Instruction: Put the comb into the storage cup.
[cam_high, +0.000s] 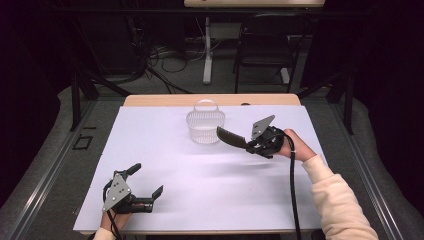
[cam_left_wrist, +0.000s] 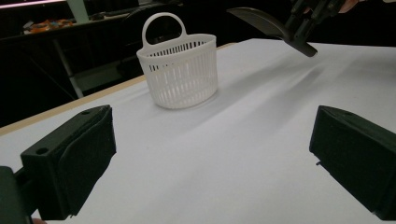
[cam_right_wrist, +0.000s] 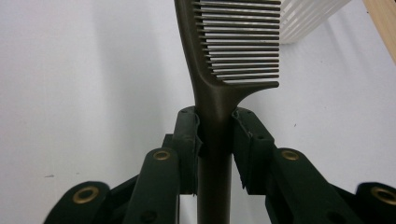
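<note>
Comb (cam_high: 231, 137), dark plastic with a long handle: you are clamping your right gripper's (cam_high: 248, 145) fingers on its handle, teeth leading toward the white slotted basket (cam_high: 205, 126) near the worktop's (cam_high: 200, 195) far edge, while your left gripper's (cam_high: 147, 182) fingers are standing apart, empty.

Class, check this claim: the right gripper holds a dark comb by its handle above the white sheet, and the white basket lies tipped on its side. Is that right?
One detail is wrong: the white basket stands upright, handle up, as the left gripper view shows. The right gripper does hold the dark comb by its handle above the white sheet.
</note>
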